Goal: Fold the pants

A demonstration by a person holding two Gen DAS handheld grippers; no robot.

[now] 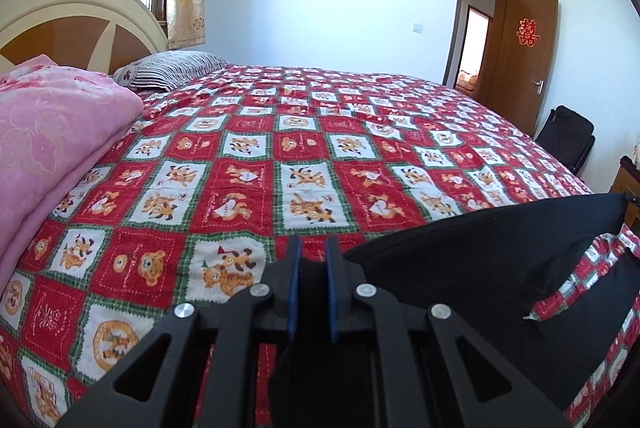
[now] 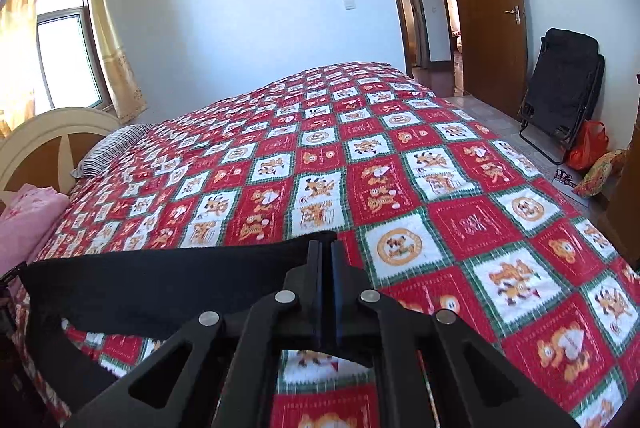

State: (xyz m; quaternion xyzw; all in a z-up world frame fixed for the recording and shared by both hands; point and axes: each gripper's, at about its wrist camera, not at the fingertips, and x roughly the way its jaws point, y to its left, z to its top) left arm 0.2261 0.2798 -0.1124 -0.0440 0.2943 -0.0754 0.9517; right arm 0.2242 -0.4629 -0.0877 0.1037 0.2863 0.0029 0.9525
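Note:
The black pants (image 1: 492, 256) hang stretched between my two grippers above the near edge of the bed. My left gripper (image 1: 313, 248) is shut on one end of the pants, with black cloth showing between its blue pads (image 1: 294, 280). The cloth runs off to the right in the left wrist view. My right gripper (image 2: 326, 248) is shut on the other end of the pants (image 2: 168, 280), which runs off to the left in the right wrist view. Part of the pants droops below toward the bedspread.
The bed carries a red, white and green cartoon bedspread (image 1: 304, 156). A pink folded quilt (image 1: 52, 132) and a striped pillow (image 1: 176, 68) lie by the headboard (image 1: 72, 12). A black folding chair (image 2: 560, 84) and bags (image 2: 588, 148) stand near the open door (image 2: 480, 8).

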